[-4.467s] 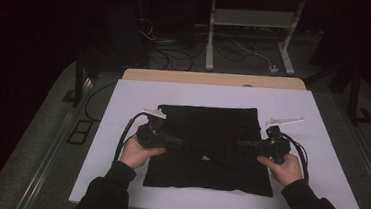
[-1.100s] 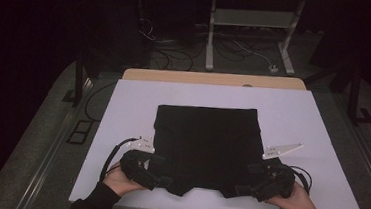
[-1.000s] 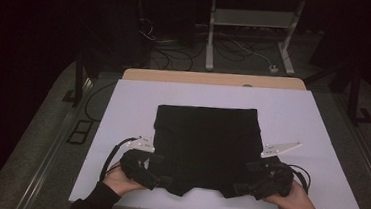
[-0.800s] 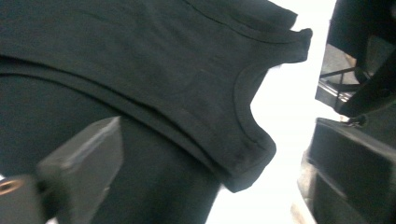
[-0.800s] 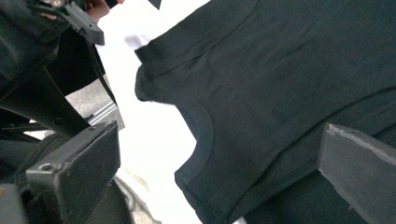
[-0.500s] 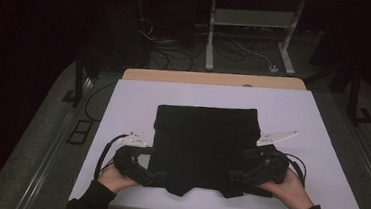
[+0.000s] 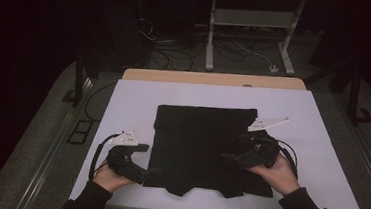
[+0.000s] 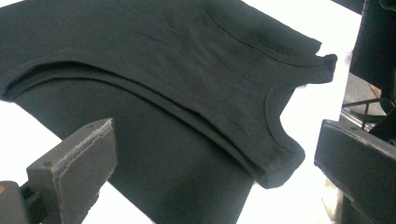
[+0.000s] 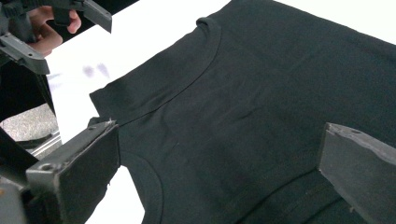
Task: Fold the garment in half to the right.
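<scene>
The left gripper (image 7: 152, 171) sits at the near-left corner of the black top (image 7: 205, 146), its jaws spread wide after just opening, with nothing pinched between them; the left gripper view shows the strap end lying free on the table (image 7: 123, 104). The top lies folded in the middle of the white table, its long axis running from the person toward the far edge, straps and neckline at the near end and the fold at the far end. The right gripper (image 7: 227, 159) hovers over the near-right part of the cloth, jaws also wide and holding nothing. The risk, I judge, is that a low jaw snags the upper layer and drags the fold askew, or that a pinch takes both layers where one is wanted.
</scene>
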A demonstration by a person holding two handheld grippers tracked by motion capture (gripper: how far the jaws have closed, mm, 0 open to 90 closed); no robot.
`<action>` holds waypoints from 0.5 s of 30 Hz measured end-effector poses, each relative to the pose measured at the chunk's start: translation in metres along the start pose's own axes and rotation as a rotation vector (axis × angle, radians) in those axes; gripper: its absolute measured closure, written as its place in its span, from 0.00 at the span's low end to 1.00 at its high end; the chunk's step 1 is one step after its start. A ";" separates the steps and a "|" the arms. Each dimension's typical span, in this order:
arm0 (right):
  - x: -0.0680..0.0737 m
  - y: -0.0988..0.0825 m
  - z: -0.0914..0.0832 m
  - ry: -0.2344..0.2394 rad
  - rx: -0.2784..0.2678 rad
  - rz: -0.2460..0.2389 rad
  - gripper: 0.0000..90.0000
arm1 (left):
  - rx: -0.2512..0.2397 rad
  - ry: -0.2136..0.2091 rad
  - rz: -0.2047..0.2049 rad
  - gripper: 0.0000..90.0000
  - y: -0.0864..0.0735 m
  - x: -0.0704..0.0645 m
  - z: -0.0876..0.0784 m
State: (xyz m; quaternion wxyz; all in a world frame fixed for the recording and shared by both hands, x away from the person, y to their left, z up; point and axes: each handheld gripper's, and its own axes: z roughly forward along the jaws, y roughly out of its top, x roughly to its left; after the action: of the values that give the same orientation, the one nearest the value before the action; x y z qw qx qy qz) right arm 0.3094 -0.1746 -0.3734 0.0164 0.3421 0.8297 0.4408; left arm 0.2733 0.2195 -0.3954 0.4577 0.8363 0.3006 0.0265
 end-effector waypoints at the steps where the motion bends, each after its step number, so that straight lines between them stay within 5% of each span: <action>1: -0.001 0.001 0.001 -0.002 0.002 0.005 0.00 | -0.004 0.004 -0.003 0.00 0.000 0.001 -0.001; 15: -0.020 0.021 0.017 -0.014 -0.015 0.009 0.00 | -0.043 0.068 -0.057 0.00 -0.013 0.012 -0.015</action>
State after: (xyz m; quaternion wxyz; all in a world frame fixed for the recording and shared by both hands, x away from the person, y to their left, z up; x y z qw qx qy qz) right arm 0.3416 -0.1657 -0.3739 0.0227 0.3488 0.8248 0.4445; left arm 0.2722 0.2426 -0.4000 0.4658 0.8160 0.3388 0.0484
